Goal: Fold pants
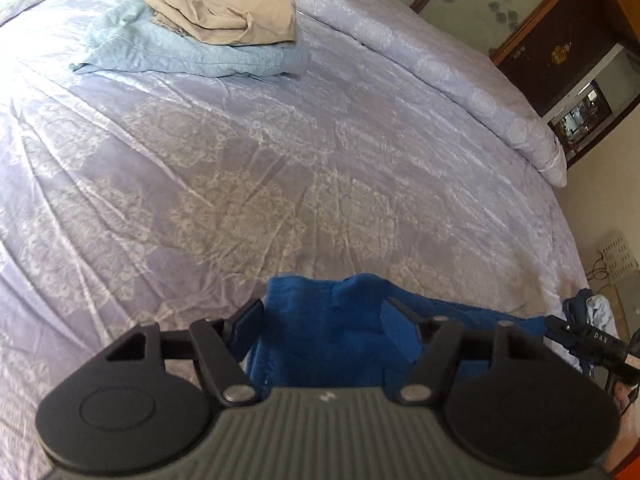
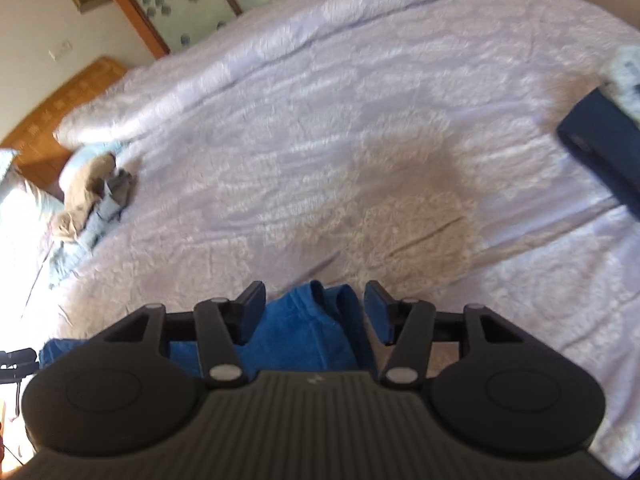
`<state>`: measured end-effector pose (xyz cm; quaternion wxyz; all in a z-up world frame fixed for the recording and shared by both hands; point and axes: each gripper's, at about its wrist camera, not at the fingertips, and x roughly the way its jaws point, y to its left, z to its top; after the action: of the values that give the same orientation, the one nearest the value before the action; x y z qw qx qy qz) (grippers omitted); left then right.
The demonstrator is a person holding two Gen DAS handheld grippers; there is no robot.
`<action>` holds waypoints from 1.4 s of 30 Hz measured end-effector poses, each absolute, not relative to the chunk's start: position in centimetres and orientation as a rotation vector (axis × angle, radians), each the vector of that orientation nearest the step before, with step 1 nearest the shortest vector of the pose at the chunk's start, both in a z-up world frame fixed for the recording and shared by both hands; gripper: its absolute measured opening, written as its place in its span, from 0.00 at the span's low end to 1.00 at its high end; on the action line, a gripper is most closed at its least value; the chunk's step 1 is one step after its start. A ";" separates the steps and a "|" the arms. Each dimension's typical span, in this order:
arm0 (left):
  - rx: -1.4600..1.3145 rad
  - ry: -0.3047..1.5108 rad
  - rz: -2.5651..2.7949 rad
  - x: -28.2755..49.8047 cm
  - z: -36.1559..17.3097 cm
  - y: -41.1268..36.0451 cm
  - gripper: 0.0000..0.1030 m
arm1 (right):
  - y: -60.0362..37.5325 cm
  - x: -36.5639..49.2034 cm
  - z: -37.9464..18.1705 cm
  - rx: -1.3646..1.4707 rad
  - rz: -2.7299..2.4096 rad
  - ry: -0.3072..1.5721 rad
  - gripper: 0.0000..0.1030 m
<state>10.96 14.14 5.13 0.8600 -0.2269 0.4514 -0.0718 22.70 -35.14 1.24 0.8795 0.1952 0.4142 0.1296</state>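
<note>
Left wrist view: the left gripper [image 1: 324, 312] sits low over the near edge of a bed [image 1: 280, 160]; its two fingers stand wide apart with blue pants [image 1: 332, 336] bunched between them; neither finger clearly presses the cloth, so it reads as spread, not clamped.

Right wrist view: the right gripper [image 2: 316, 308] is likewise spread; a rolled edge of the blue pants [image 2: 304, 328] rises between its fingers; the cloth lies nearer the left finger, and I cannot tell whether it touches; this view is blurred.

Where the pants are: at the near edge of the bed, bunched rather than flat, under both grippers.

Likely reason for the pose: both tools flank parts of one garment, which suggests readying a two-point pinch so the pants can be lifted and spread; this is a judgement only; folding looks not yet begun.

Other cloth: a beige garment [image 1: 228, 8] rests on a light blue blanket [image 1: 188, 52] at the far side of the bed, well apart from the pants; a rolled duvet [image 1: 460, 80] runs along the far edge.

Right side: a dark blue folded item [image 2: 604, 152] lies on the bed, well apart from the pants.

Containers: none clearly visible; a pale slotted object [image 1: 620, 256] stands on the floor, its contents impossible to tell.
</note>
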 end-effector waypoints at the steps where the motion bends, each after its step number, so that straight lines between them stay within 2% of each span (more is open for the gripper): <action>1: -0.457 0.958 -0.142 11.3 4.7 13.7 0.43 | -34.7 23.1 0.7 0.409 0.288 0.893 0.55; 2: -0.424 0.967 -0.127 11.6 4.4 13.3 0.33 | -34.1 23.3 0.2 0.399 0.296 0.918 0.41; 3: -0.396 0.972 -0.115 11.9 4.0 12.8 0.28 | -33.6 23.2 0.0 0.362 0.281 0.924 0.23; 4: -0.385 0.969 -0.102 12.1 3.9 12.7 0.23 | -33.0 23.1 0.0 0.314 0.260 0.925 0.10; 9: -0.380 0.925 -0.058 12.7 4.1 12.9 0.20 | -33.4 22.6 1.5 0.339 0.190 0.810 0.09; 12: -0.328 0.921 -0.009 13.2 3.0 12.3 0.19 | -34.0 23.7 0.9 0.404 0.164 0.806 0.09; 15: -0.297 0.890 0.017 13.0 1.9 11.9 0.23 | -33.3 24.5 -1.2 0.364 0.131 0.824 0.09; 18: -0.226 0.885 0.035 12.7 2.2 11.1 0.32 | -33.0 24.5 -1.0 0.349 0.120 0.817 0.09; 19: -0.225 0.893 0.039 12.6 2.5 11.1 0.38 | -33.0 24.4 -0.8 0.342 0.125 0.825 0.13; 22: -0.287 0.872 0.039 11.0 4.1 12.4 0.43 | -33.3 22.8 1.1 0.306 0.062 0.795 0.46; 24: -0.353 0.832 0.044 9.2 5.5 13.7 0.45 | -33.7 20.5 2.8 0.296 0.047 0.727 0.46; 27: -0.429 0.769 0.052 6.4 7.8 14.5 0.44 | -33.3 16.7 4.8 0.358 0.124 0.674 0.45; 30: -0.455 0.716 0.006 4.3 9.6 13.6 0.44 | -29.3 13.8 5.8 0.343 0.303 0.682 0.42; 33: -0.470 0.711 -0.102 3.6 10.0 11.6 0.44 | -23.3 12.1 5.3 0.265 0.489 0.719 0.35; 35: -0.434 0.759 -0.149 3.9 9.0 9.7 0.43 | -19.5 11.5 4.6 0.182 0.561 0.727 0.27; 38: -0.347 0.854 -0.120 5.0 5.8 7.9 0.42 | -16.7 12.2 3.0 0.138 0.591 0.773 0.21; 39: -0.338 0.904 -0.080 5.5 4.3 8.1 0.39 | -16.7 12.7 2.3 0.113 0.554 0.783 0.20; 40: -0.345 0.929 -0.061 6.0 3.2 8.6 0.24 | -17.2 13.6 1.3 0.095 0.488 0.812 0.18; 41: -0.352 0.908 -0.060 5.8 3.0 9.2 0.21 | -18.5 14.5 0.1 0.129 0.435 0.849 0.00; 42: -0.373 0.914 -0.072 5.9 2.9 9.7 0.20 | -20.9 15.0 -0.8 0.239 0.433 0.860 0.00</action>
<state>5.87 9.67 2.94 0.8801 -0.1791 0.4385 -0.0344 15.01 -20.86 -0.84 0.8796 0.1146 0.4124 0.2077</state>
